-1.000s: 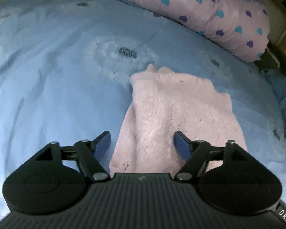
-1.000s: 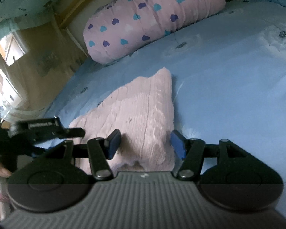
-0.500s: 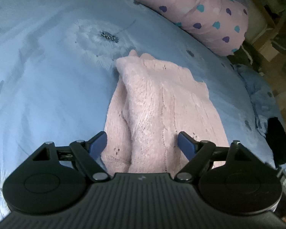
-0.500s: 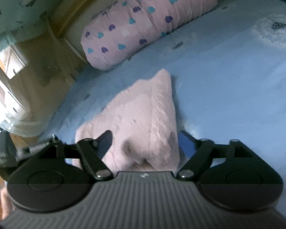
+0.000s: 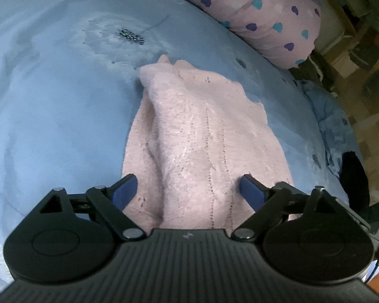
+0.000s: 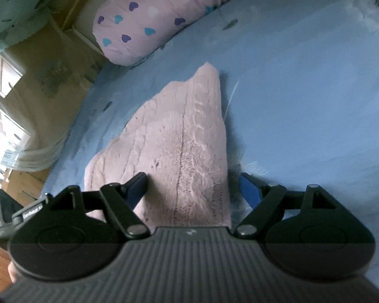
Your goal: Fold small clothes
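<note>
Softly fuzzy, the pink knit garment (image 5: 204,136) lies between each gripper's spread fingers.

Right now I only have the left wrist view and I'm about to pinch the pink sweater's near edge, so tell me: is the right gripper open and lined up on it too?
Observer: The right gripper is open with nothing pinched, and the pink sweater is just ahead.
Operator: Centred on it?
Observer: No. It straddles the sweater's side edge: one blue pad over the knit, the other over the blue bed sheet.
Operator: Are the two grippers crowding each other?
Observer: No. From the right wrist camera, the body of your left gripper shows only at the lower left edge, past the sweater's other corner.
</note>
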